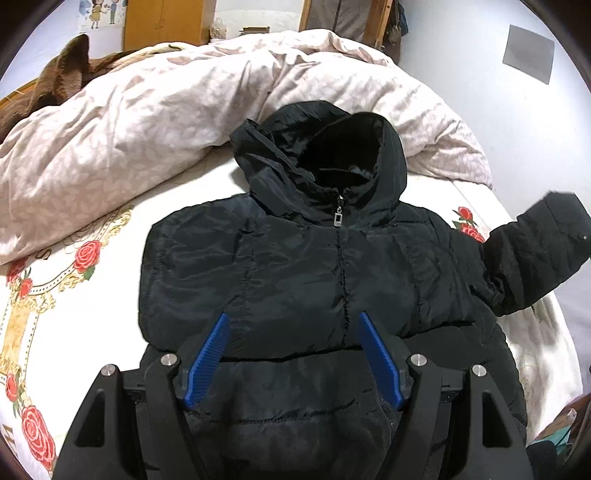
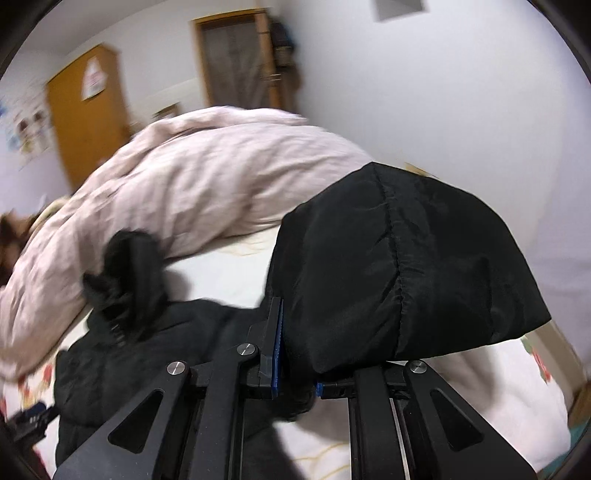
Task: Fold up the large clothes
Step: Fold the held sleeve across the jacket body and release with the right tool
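Left tongs [image 1: 293,319], right tongs [image 2: 295,354]: black frames, ribbed blue finger pads [image 1: 207,360], silver screws.

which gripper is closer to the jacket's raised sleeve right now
Right. The right gripper is shut on the raised sleeve. The left gripper hovers open over the jacket front, apart from that sleeve.

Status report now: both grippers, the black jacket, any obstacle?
Left gripper open above jacket. Right gripper shut on sleeve, lifted. Quilt bunched behind hood.

One black hooded puffer jacket [image 1: 295,266], one pink duvet [image 1: 166,122], one rose-print bedsheet [image 1: 74,280], perhaps two wooden wardrobes [image 1: 162,22].
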The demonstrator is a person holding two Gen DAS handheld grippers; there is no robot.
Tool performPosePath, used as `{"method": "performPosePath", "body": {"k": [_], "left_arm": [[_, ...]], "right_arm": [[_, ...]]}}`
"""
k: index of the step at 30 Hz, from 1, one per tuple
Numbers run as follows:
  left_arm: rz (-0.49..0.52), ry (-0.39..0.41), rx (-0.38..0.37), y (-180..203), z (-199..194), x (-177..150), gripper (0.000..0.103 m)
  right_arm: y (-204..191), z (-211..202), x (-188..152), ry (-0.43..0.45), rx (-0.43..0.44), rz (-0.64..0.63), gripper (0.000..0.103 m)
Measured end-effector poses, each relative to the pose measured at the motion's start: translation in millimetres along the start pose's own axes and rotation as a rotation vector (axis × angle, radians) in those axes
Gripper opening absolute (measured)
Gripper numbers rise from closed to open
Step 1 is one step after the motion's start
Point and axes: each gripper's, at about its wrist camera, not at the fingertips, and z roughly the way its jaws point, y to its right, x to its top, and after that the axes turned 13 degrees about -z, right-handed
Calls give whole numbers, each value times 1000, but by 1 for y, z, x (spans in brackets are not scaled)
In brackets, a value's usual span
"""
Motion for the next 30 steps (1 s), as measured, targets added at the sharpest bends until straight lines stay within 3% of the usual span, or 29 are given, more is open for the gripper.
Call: {"method": "performPosePath", "body": {"k": [7, 14, 19, 21, 23, 26, 30], "left_arm": [[-40, 22, 11, -21, -13, 1, 74], [-97, 13, 39, -56, -9, 0, 74], [-144, -10, 52, -79, 2, -4, 74], [-159, -20, 53, -84, 6, -5, 74], [-172, -24, 50, -88, 7, -6, 74], [-186, -20, 38, -90, 6, -4, 74], [-185, -14, 8, -83, 4, 3, 74]], "right_arm": [[-101, 14, 1, -42, 103, -221, 13], [-184, 58, -35, -140, 163, -391, 14], [-222, 88, -68, -223, 218, -478, 31], [-231, 94, -76, -235, 238, -492, 51], [-239, 95, -81, -257, 263, -507, 58], [-249, 87, -83, -240, 295, -545, 61], [-241, 70, -76, -211, 379, -498, 61]]}}
